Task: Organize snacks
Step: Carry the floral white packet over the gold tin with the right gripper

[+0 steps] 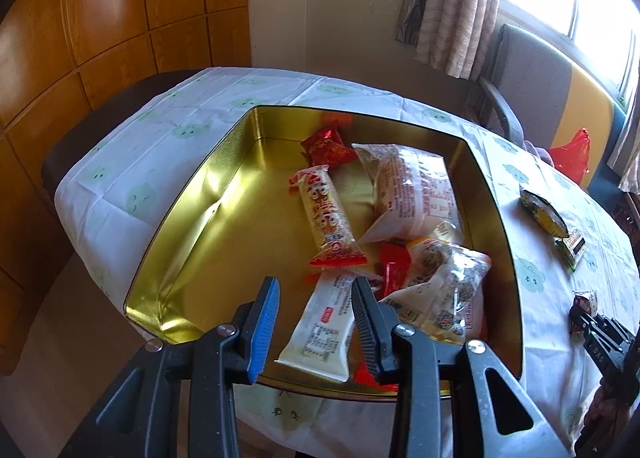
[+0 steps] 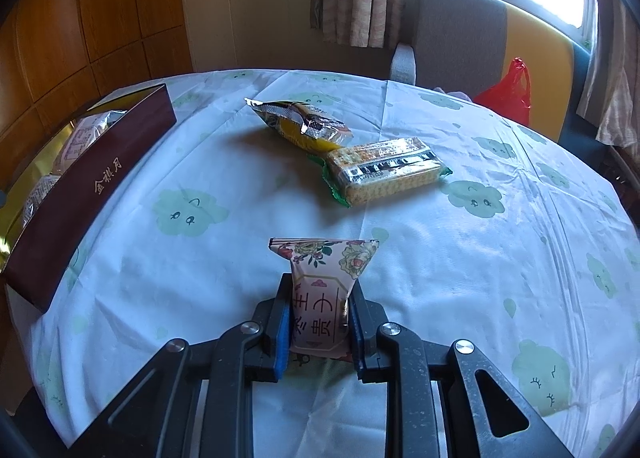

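A gold tin box [image 1: 192,213] on the table holds several wrapped snacks, among them a long red-ended bar [image 1: 326,217] and a white packet [image 1: 320,332]. My left gripper [image 1: 314,288] is open above the box's near side, over the white packet, touching nothing. My right gripper [image 2: 320,294] is shut on a floral pink snack packet [image 2: 322,286] just above the tablecloth. The box's dark red outer wall [image 2: 88,189] is at the left in the right wrist view. A yellow foil snack [image 2: 300,121] and a cracker pack [image 2: 384,169] lie on the table beyond.
A white tablecloth [image 2: 500,250] with green cloud faces covers the table. A chair [image 2: 460,33] with a red plastic bag [image 2: 508,93] stands at the far side by the window. Wooden panelling is at the left. The right gripper shows at the left wrist view's right edge [image 1: 580,308].
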Motion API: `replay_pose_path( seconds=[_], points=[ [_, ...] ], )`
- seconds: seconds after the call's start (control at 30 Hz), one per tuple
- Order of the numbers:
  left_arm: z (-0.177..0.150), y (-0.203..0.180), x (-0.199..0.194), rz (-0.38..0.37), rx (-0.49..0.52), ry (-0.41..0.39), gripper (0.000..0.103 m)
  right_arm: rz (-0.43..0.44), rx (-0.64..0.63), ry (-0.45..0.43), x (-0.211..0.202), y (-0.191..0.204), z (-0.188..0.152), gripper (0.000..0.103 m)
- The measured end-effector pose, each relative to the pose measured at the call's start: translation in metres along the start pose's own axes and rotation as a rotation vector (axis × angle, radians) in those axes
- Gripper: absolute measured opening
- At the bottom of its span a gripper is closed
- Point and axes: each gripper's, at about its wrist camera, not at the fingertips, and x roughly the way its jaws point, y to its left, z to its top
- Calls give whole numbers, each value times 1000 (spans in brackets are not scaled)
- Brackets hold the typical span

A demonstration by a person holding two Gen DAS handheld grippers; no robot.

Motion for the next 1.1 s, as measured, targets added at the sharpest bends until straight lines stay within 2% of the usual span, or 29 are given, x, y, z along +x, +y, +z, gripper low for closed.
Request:
replay_pose_path(
  seconds=[0.2, 0.4, 0.53, 0.83, 1.1],
  points=[
    [-2, 10, 2, 12, -18, -2, 38, 89, -48, -30, -19, 30, 16, 24],
    [0, 22, 1, 32, -44, -20, 38, 224, -153, -70, -40, 85, 41, 24],
    [0, 31, 2, 49, -58, -28, 38, 292, -208, -79, -52, 119, 46, 24],
    [1, 36, 0, 61, -63, -42, 38, 412, -293, -67, -72, 166, 26, 24],
    [0, 31, -4, 66, -45, -59, 38, 483, -306, -36, -73, 179, 25, 24]
  ],
)
